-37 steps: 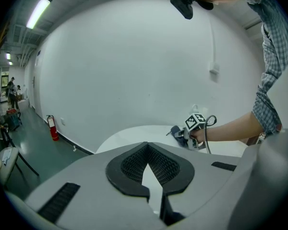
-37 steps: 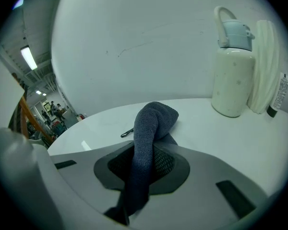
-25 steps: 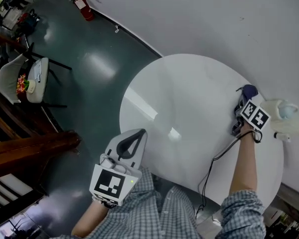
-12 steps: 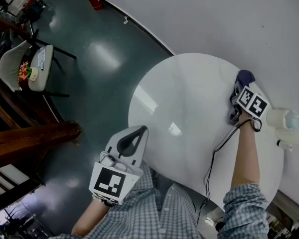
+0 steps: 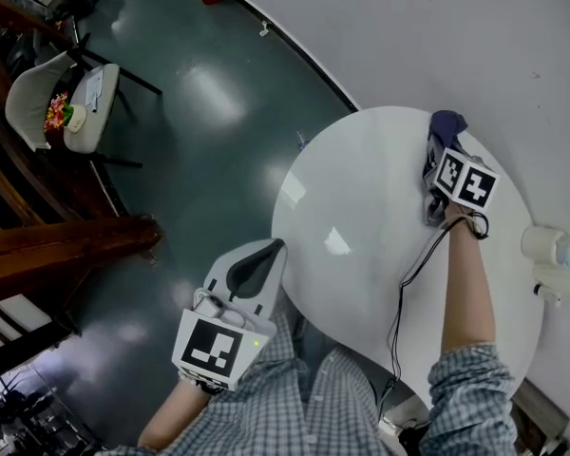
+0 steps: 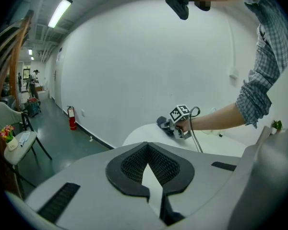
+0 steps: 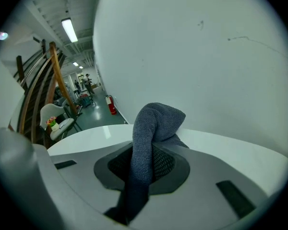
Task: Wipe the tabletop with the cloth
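My right tongs grip the grey cloth at the far edge of the round white worktop, upper right of the head view, with a white container by the right rim, while my left tongs hang closed and empty at lower left, and only the right gripper view shows the cloth running down between the jaws.

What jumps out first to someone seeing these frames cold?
The round white table stands out against the dark green floor. The right tongs are shut on a grey-blue cloth at the table's far edge, by the wall. Next is the left tongs, shut and empty, beside the table's near left edge.
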`<state>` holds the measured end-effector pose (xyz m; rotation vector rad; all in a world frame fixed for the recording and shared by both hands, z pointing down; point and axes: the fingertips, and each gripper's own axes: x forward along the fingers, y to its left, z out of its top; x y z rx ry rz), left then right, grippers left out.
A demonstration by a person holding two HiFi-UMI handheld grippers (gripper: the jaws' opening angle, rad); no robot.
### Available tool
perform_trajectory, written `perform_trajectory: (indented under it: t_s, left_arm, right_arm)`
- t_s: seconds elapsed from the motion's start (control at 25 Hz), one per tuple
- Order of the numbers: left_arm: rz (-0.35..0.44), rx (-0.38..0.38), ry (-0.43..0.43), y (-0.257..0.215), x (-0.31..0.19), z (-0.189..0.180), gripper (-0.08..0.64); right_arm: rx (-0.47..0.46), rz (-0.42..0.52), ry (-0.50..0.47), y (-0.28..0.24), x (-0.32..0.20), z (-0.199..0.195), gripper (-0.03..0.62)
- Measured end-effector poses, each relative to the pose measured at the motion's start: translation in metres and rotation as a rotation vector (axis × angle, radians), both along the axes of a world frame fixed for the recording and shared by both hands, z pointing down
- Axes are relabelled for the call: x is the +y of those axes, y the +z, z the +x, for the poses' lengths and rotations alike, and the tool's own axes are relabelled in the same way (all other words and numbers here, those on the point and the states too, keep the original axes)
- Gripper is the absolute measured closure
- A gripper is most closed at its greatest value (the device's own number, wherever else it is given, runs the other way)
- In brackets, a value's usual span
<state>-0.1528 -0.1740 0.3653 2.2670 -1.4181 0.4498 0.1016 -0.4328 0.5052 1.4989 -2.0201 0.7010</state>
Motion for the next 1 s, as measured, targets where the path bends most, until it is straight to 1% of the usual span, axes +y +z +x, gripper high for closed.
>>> perform_trajectory:
  t_s: [0.24,0.36,0.48,0.64,0.76,0.92,1.0]
  left_arm:
    - [-0.006,0.008,-0.024,0.004,0.004,-0.018,0.555]
    - [-0.013,0.015,-0.029,0.006,0.006,-0.024,0.555]
    - [-0.013,0.019,-0.033,0.006,0.005,-0.028,0.555]
    - [-0.005,0.025,-0.040,0.000,0.005,-0.034,0.555]
    - [0.002,0.024,-0.041,-0.002,0.007,-0.035,0.555]
    - [0.019,0.022,-0.043,-0.004,0.014,-0.030,0.555]
    - [0.028,0.024,-0.045,-0.008,0.018,-0.028,0.555]
  right_arm:
    - [0.028,0.012,-0.199,0.000,0.006,-0.082,0.538]
    - [0.030,0.018,-0.325,-0.001,0.020,-0.127,0.538]
    - [0.034,0.016,-0.477,-0.001,0.045,-0.173,0.539]
    - [0.045,0.012,-0.695,-0.005,0.092,-0.227,0.538]
    - [0.035,-0.002,-0.849,-0.005,0.135,-0.257,0.540]
    - [-0.001,-0.059,-1.054,0.000,0.203,-0.279,0.538]
    - [-0.016,-0.101,-1.128,-0.001,0.234,-0.284,0.540]
